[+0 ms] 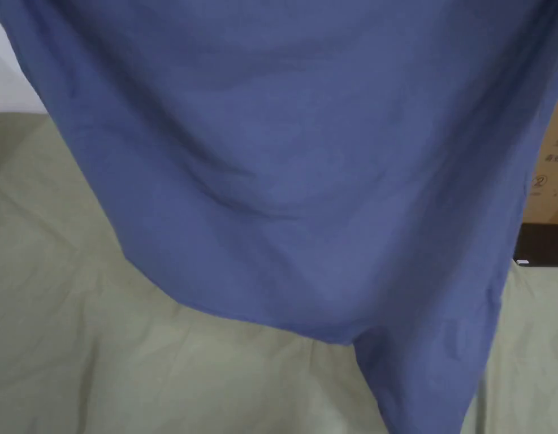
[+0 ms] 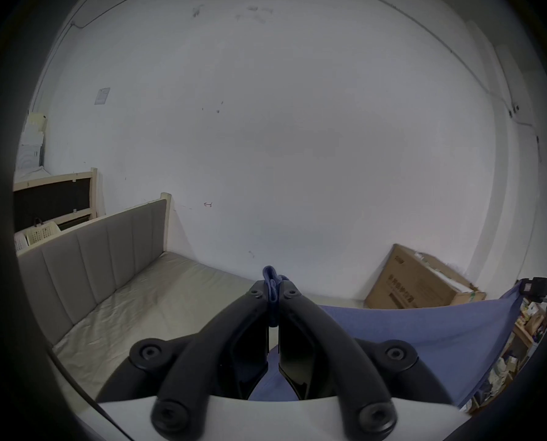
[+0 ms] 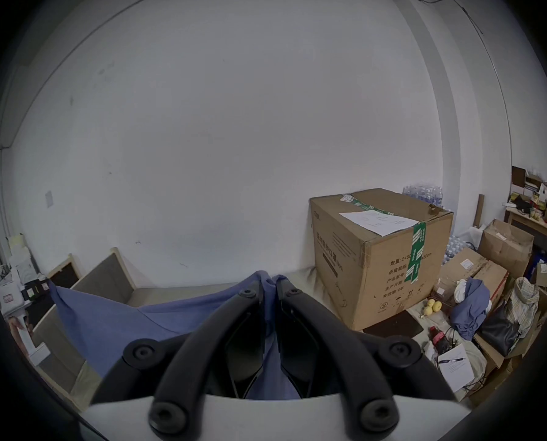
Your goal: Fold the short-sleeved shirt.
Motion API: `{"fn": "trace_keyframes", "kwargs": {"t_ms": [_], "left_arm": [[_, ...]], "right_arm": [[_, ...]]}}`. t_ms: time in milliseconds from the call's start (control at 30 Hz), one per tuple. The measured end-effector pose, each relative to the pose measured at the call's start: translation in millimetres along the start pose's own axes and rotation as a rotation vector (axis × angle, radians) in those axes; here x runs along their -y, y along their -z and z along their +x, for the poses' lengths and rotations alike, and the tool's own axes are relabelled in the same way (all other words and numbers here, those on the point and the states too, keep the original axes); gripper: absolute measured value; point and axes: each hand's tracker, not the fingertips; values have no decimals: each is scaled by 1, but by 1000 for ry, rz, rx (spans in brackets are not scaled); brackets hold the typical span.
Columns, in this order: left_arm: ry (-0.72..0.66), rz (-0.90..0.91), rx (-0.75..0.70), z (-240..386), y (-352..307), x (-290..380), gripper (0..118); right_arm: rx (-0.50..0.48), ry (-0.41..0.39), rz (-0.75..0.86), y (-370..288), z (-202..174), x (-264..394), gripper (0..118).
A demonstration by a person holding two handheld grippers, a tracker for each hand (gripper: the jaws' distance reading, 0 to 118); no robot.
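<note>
The blue shirt [image 1: 306, 186] hangs in the air above the bed [image 1: 74, 339], stretched between both claws and blocking most of the head view. The left claw [image 2: 273, 292] pinches one bunched corner; the right claw [image 3: 268, 289] pinches another. A large cardboard box [image 3: 377, 257] stands at the bed's far end, with clutter [image 3: 495, 308] beside it.

The black two-jaw left gripper [image 2: 273, 292] points toward the wall, its jaws pressed together on a bunched edge of the blue short-sleeved cotton shirt [image 2: 425, 327]. The black two-jaw right gripper [image 3: 268, 290] is held level in the same way, jaws closed on another edge of the cloth. In the right gripper view the left gripper [image 3: 36, 287] appears far off to the side, the fabric stretched between the two.
</note>
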Motion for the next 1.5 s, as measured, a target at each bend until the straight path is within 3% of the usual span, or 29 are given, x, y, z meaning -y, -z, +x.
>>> {"fn": "trace_keyframes", "kwargs": {"t_ms": [367,533,800,933,1167,1500], "left_arm": [[182,3,-209,47,160,-28,0],[160,76,-224,61,215,-36,0],[173,146,-251,57,265,-11,0],[214,118,-253,48,270,21,0],[269,-43,-220,20,254,103,0],[210,-249,-195,-30,163,241,0]], "right_arm": [[160,-42,57,153,-50,-38,5],[205,8,135,205,-58,-54,5],[178,60,235,253,-53,-40,5],[171,69,248,264,-44,-12,5],[166,35,57,271,-17,70,5],[139,102,-212,216,41,246,5]]}}
